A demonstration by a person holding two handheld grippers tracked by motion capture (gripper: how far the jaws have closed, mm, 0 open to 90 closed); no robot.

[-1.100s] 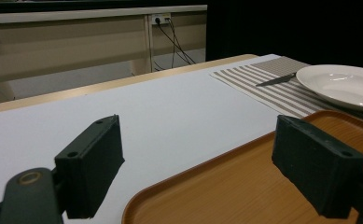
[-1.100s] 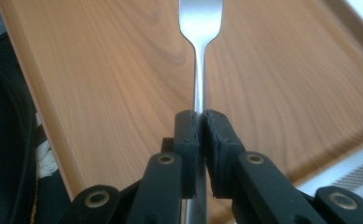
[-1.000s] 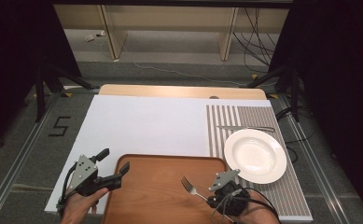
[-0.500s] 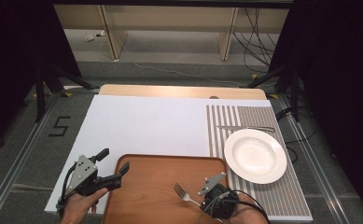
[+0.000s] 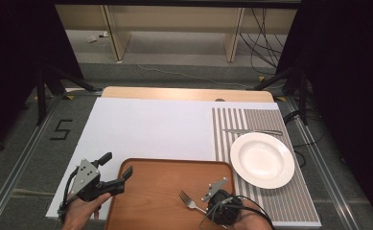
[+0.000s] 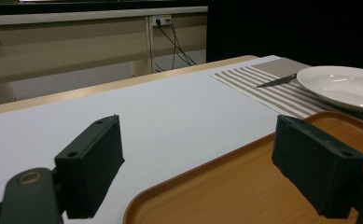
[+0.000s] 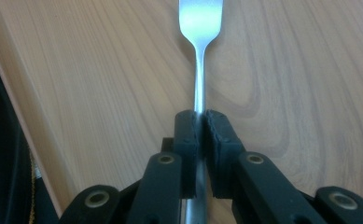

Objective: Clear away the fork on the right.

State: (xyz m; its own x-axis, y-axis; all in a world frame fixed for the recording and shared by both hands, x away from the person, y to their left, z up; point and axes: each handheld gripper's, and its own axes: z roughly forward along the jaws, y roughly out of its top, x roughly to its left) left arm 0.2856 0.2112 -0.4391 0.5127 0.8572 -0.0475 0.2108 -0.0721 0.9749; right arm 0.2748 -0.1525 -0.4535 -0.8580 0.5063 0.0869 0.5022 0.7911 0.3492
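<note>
A: What is the biggest thing here?

B: The surface [image 5: 150, 129]. It is white and fills the middle of the high view. A wooden strip runs along its far edge.

A: And what lies on it?

B: A brown wooden tray [image 5: 155, 191] sits at the bottom middle of the frame. To the right is a striped mat [image 5: 270, 201]. A white plate [image 5: 262, 159] rests on the mat, just beside the tray's right edge.

A: Is anything above the plate?

B: Yes, a knife [image 5: 252, 131] lies flat on the mat, near the plate's top rim. In the left gripper view it shows in the upper right of the frame, beside the plate.

A: Where is the left hand-held gripper [image 5: 117, 170]?

B: At the lower left of the high view, at the tray's left edge. Its two jaws are spread wide with nothing between them. In the left gripper view the tray's corner shows between them.

A: And the right hand-held gripper [image 7: 201, 122]?

B: At the bottom of the high view, over the tray's lower right part. Its jaws are pinched tight on the thin handle of a fork [image 7: 198, 42].

A: Where does the fork point?

B: In the high view its prongs point to the upper left, over the tray.
</note>
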